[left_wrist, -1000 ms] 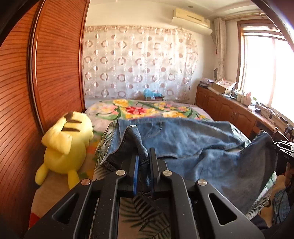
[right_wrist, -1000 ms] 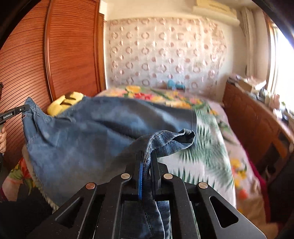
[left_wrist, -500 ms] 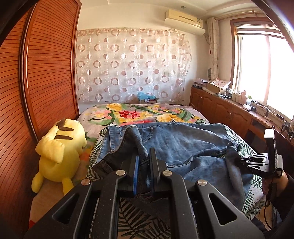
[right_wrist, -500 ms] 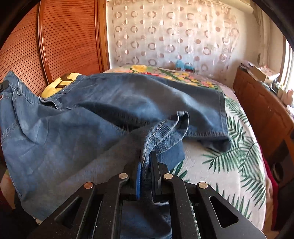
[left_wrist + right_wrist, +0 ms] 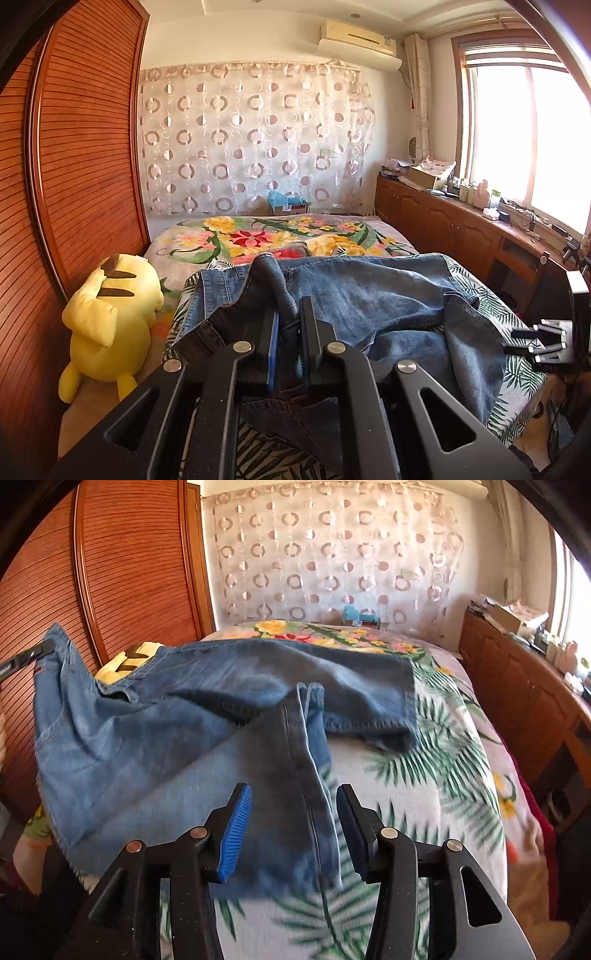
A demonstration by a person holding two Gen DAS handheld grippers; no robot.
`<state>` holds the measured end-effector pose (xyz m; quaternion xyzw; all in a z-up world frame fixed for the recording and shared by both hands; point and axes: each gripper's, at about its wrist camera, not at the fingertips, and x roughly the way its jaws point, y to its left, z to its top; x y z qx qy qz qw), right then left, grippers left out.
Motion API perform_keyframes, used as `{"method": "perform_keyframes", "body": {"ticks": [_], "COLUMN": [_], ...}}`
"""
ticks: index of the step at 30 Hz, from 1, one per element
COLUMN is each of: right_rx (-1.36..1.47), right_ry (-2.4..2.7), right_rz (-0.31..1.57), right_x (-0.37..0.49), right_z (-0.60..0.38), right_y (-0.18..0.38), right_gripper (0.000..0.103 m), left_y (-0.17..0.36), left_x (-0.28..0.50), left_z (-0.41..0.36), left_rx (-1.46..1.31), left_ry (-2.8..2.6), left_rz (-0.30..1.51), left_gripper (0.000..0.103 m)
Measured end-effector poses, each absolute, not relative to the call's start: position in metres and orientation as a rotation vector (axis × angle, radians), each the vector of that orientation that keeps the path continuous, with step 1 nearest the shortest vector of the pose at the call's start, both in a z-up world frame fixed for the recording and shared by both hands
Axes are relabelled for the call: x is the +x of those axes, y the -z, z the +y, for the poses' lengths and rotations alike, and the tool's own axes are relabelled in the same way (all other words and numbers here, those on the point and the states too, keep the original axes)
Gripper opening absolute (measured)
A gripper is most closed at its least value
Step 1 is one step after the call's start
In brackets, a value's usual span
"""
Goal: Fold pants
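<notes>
Blue jeans (image 5: 369,295) lie spread over the bed, one leg stretched flat toward the far side (image 5: 332,672). My left gripper (image 5: 288,325) is shut on a bunched fold of the denim at the waist end and holds it a little above the bed. My right gripper (image 5: 293,805) hangs low over the other leg (image 5: 291,760). Its jaws are opening, the blue pads (image 5: 234,834) stand apart, and the cloth lies loose between them without being pressed. The left gripper's tip (image 5: 22,661) shows at the far left edge with the lifted denim.
The bed carries a palm-leaf sheet (image 5: 443,757) over a flowered blanket (image 5: 258,236). A yellow plush toy (image 5: 110,317) sits by the slatted wooden wardrobe (image 5: 85,147) on the left. A long wooden cabinet (image 5: 461,229) with clutter runs under the window on the right.
My right gripper has sunk toward the bed and let go of the jeans leg, which now lies flat. The left gripper keeps its grip and has drifted a little.
</notes>
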<state>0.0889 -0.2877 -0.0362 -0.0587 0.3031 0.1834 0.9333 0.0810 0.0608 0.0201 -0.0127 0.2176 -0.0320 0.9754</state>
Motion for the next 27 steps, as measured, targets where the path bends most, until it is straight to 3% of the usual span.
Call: {"method": "perform_keyframes", "body": {"ticks": [15,16,18,21,27], "right_rx": [-0.055,-0.059,-0.069,-0.084,-0.085], "right_ry": [-0.394,-0.39,-0.391,-0.421,-0.392], "right_rz": [0.723,0.721,0.719,0.704,0.578], "right_x": [0.093,0.094,0.093,0.086,0.068], "right_z": [-0.304,-0.307,-0.306,-0.304,-0.32], "right_y": [0.068,0.07,0.068,0.06,0.024], "right_gripper": [0.05,0.043,0.021,0.012,0.011], "left_y": [-0.022,-0.022,-0.023,-0.028,-0.042], "left_x": [0.083,0.083,0.083,0.086,0.09], "left_z": [0.063,0.063,0.063,0.068,0.087], "left_rx": [-0.024,-0.023,-0.017,-0.011,-0.029], "left_ry": [0.062,0.062,0.061,0.051,0.017], "left_rz": [0.438,0.439,0.436,0.428,0.4], "left_gripper": [0.011,0.011,0.011,0.011,0.011]}}
